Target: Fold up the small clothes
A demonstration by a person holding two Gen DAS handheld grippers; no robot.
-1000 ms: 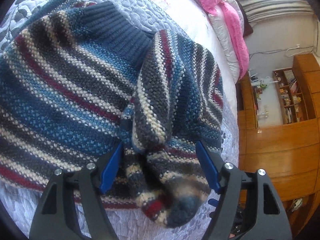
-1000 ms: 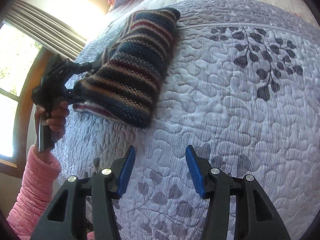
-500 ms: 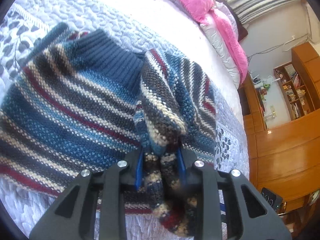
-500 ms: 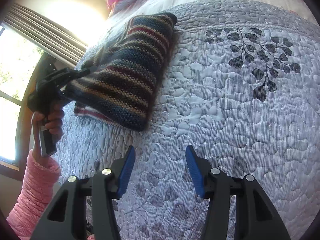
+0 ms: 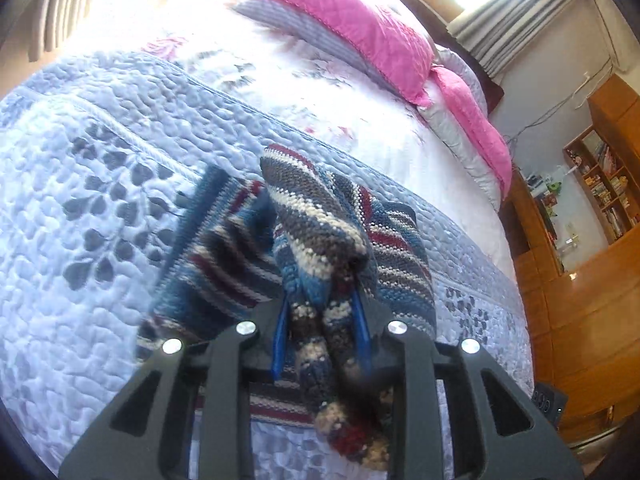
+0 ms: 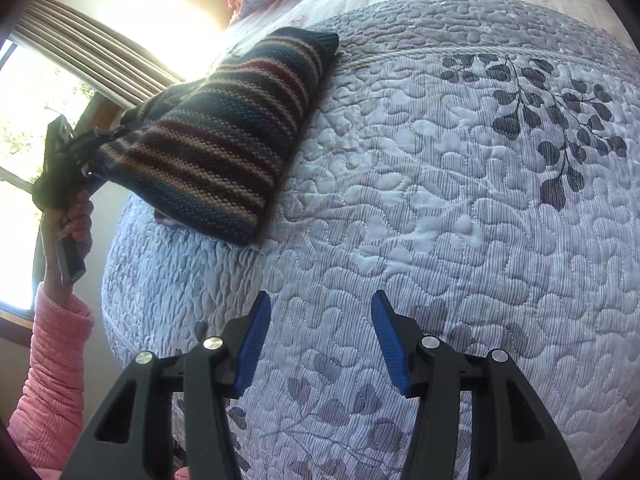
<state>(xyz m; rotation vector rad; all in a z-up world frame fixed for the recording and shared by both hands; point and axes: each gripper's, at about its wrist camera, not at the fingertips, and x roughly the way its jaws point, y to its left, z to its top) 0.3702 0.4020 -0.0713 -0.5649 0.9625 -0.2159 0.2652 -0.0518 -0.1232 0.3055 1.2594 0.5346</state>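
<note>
- In my left wrist view the left half of the striped knit sweater (image 5: 224,264) is blurred, and my own claw body hides the lowest part of the bunched knit; I cannot tell sleeve from hem in that bunch.
- My left gripper (image 5: 320,328) is pinched narrow on that bunch, which sits right between the blue pads (image 5: 280,332) and hangs out below them on the near side.
- From the right wrist view, the sweater's near left end is raised off the quilted bedspread (image 6: 440,200) by that gripper, while its far end rests on the quilt, far left of the scene.
- The person's hand (image 6: 76,224) and pink sleeve (image 6: 52,360) are at the left edge, backlit by the window (image 6: 24,128), so detail there is hard to read.
- My right gripper (image 6: 320,344) stands wide with nothing between its pads, hovering over bare quilt, well apart from the sweater.
- Count: one sweater, two grippers, two pink pillows (image 5: 360,28) at the far end of the bed.
</note>
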